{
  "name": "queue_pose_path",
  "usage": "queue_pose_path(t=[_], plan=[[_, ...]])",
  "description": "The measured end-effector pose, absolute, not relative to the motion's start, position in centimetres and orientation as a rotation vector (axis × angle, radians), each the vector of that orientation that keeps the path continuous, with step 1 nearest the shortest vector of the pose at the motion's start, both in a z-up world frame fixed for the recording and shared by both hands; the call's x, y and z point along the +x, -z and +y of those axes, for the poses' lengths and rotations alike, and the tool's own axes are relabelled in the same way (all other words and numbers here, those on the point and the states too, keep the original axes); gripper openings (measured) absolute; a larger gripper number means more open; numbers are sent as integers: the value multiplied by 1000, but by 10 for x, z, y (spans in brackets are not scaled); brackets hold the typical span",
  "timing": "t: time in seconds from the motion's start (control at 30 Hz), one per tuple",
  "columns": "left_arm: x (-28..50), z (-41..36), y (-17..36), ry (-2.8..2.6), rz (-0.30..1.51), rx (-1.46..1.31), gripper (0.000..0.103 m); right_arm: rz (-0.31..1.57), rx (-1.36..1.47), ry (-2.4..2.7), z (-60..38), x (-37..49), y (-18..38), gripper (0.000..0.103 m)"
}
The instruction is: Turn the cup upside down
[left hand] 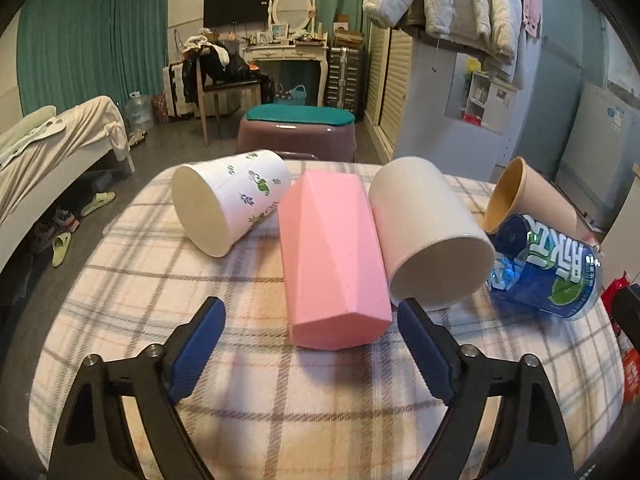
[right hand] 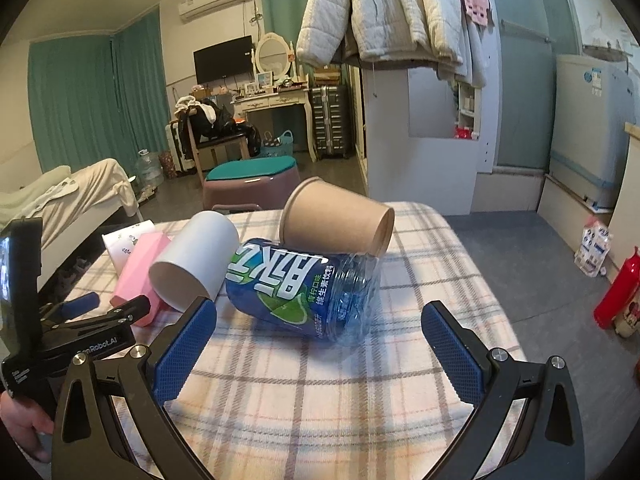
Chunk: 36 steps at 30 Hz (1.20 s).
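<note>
Several cups lie on their sides on a plaid-covered table (left hand: 248, 400). From left: a white cup with a plant print (left hand: 232, 200), a pink faceted cup (left hand: 332, 260), a plain cream cup (left hand: 428, 236), a brown paper cup (left hand: 528, 196) and a blue cut-off bottle cup (left hand: 552, 268). My left gripper (left hand: 312, 340) is open, its jaws either side of the pink cup's near end, not touching. My right gripper (right hand: 320, 344) is open just in front of the blue bottle cup (right hand: 304, 288), with the brown paper cup (right hand: 336, 220) behind it. The left gripper (right hand: 100, 308) also shows in the right wrist view.
The table's edge (right hand: 480, 280) drops to grey floor on the right, where a red bottle (right hand: 616, 292) stands. A purple stool with a teal cushion (left hand: 296, 132) sits behind the table. A bed (left hand: 52, 148) is at left; coats (left hand: 448, 0) hang above right.
</note>
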<state>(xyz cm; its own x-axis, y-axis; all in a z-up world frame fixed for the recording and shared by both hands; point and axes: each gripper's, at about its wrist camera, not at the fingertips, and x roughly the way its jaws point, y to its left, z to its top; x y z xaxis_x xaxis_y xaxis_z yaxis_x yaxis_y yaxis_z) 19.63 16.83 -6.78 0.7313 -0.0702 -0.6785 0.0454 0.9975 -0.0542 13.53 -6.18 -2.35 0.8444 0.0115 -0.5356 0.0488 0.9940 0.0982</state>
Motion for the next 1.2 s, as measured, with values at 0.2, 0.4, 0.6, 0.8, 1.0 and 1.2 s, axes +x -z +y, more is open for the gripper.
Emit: queue_pose_path(t=[0.2, 0.4, 0.6, 0.8, 1.0, 1.2], plan=[[202, 160, 72, 100, 778, -5, 55, 582, 120, 8, -64, 145, 30, 103], [183, 159, 69, 98, 780, 15, 55, 567, 128, 15, -68, 138, 24, 103], [139, 161, 66, 107, 774, 41, 55, 556, 127, 11, -64, 117, 17, 103], [90, 157, 67, 143, 756, 35, 55, 556, 84, -3, -50, 84, 15, 103], [64, 146, 72, 164, 730, 52, 55, 558, 47, 0, -40, 57, 14, 103], [60, 150, 70, 175, 715, 22, 87, 551, 28, 26, -35, 43, 7, 103]])
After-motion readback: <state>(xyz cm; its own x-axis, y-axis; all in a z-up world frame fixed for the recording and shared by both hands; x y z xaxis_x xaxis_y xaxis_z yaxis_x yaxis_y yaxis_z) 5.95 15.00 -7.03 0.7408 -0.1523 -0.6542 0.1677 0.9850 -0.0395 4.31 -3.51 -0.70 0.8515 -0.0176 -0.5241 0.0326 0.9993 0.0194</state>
